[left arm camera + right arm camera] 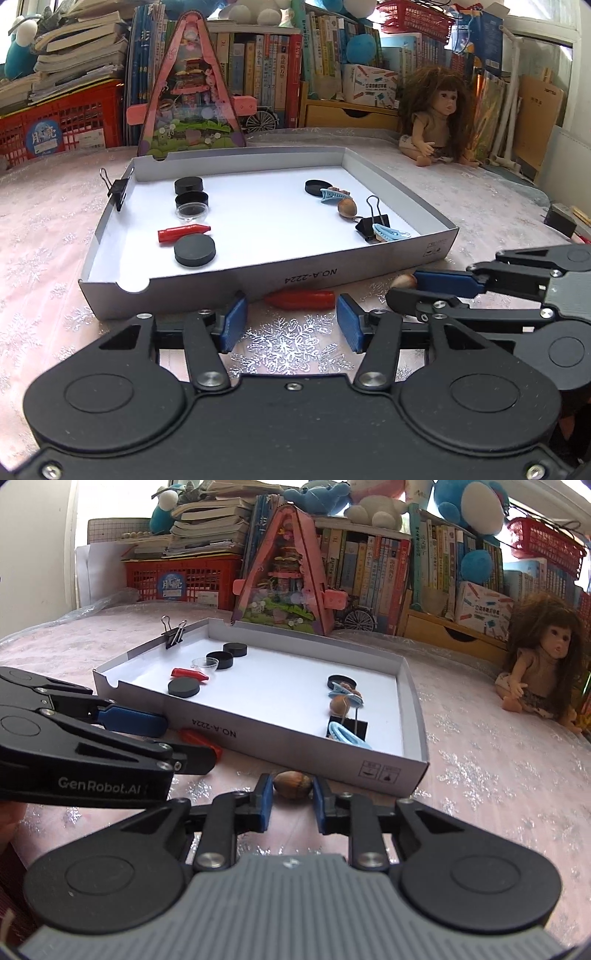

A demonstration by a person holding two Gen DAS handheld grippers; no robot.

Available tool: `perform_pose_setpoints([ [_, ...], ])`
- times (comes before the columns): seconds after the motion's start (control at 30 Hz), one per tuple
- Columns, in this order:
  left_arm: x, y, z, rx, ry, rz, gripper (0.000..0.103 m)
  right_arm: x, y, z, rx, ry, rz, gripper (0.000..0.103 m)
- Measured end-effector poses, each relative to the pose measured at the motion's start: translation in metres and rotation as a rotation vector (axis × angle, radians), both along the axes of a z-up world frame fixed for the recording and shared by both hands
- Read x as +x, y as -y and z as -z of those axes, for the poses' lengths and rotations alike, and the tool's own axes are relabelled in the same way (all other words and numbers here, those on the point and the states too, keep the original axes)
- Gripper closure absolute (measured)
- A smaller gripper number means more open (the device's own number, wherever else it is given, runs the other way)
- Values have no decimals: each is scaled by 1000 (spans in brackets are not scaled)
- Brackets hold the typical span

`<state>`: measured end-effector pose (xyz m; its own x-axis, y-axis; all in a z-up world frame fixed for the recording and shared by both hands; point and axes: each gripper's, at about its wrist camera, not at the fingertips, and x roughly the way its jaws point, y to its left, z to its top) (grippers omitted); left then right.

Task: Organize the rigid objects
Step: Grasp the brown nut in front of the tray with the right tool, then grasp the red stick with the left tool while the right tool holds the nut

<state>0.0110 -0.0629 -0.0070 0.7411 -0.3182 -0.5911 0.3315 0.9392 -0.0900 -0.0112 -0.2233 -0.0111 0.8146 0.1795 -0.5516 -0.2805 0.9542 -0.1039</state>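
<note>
The right tool (292,800) is clenched on an acorn (291,779) beside the box (295,744). The left tool (291,323) stands released behind a red peg (301,299).

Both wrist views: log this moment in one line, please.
left gripper: open, facing red piece | right gripper: shut on acorn | both outside box

Shallow white cardboard tray (369,275) on the table, holding black discs (194,250), a red peg (183,233), clips and a nut; a second red peg (301,299) and brown acorn-like nut (291,783) lie just outside its near wall
</note>
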Motion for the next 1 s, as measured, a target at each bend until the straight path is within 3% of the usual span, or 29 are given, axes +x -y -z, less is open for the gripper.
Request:
perform_pose_setpoints([
  [0.5, -3, 13, 9, 74, 57, -59, 49, -4, 0, 3, 39, -2, 37, 74],
  [1.0, -6, 11, 11, 66, 71, -67, 55, -2, -6, 4, 28, 3, 38, 74],
])
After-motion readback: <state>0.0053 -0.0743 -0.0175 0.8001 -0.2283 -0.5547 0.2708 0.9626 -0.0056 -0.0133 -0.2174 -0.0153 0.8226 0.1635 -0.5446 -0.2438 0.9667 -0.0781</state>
